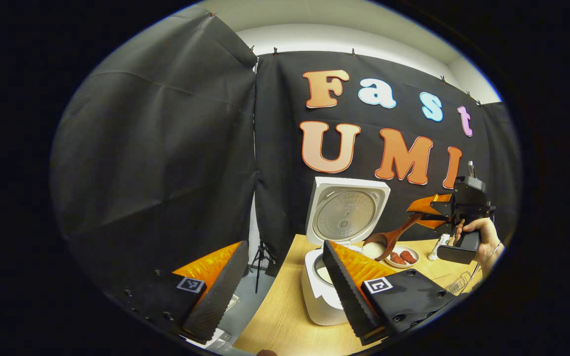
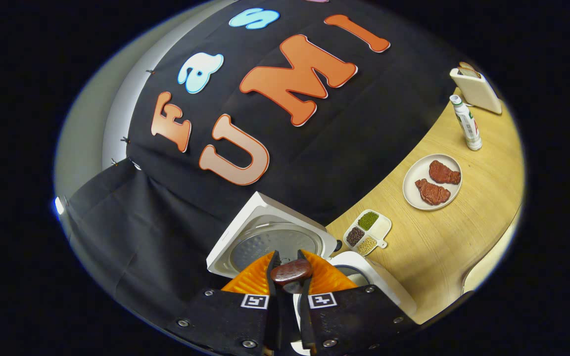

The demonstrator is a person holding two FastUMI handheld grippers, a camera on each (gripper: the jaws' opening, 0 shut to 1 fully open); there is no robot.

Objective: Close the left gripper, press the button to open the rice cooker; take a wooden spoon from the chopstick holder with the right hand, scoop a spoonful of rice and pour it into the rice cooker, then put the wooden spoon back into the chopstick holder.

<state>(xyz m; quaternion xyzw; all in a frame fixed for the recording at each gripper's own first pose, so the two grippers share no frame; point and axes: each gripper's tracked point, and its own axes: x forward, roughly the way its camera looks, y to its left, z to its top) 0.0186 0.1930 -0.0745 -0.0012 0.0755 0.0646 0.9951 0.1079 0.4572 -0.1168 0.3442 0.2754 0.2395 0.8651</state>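
The right gripper (image 2: 285, 272) is clamped on the handle of the wooden spoon (image 2: 292, 271), both fingers pressing its end. In the left gripper view that same gripper, held in a hand (image 1: 483, 236), sits up and to the right of the rice cooker (image 1: 325, 291), with the spoon sloping down from it so that its bowl, heaped with white rice (image 1: 373, 250), hangs just beside the cooker's open pot, near its right rim. The cooker's lid (image 1: 347, 211) stands upright behind the pot. The left gripper (image 1: 281, 284) has its fingers spread wide apart, holding nothing, low in front of the cooker. Right of the cooker on the tabletop (image 2: 443, 247) lie a divided dish of beans (image 2: 367, 232), then a plate (image 2: 413, 183) with two pieces of meat, and beyond that a tube (image 2: 466, 122).
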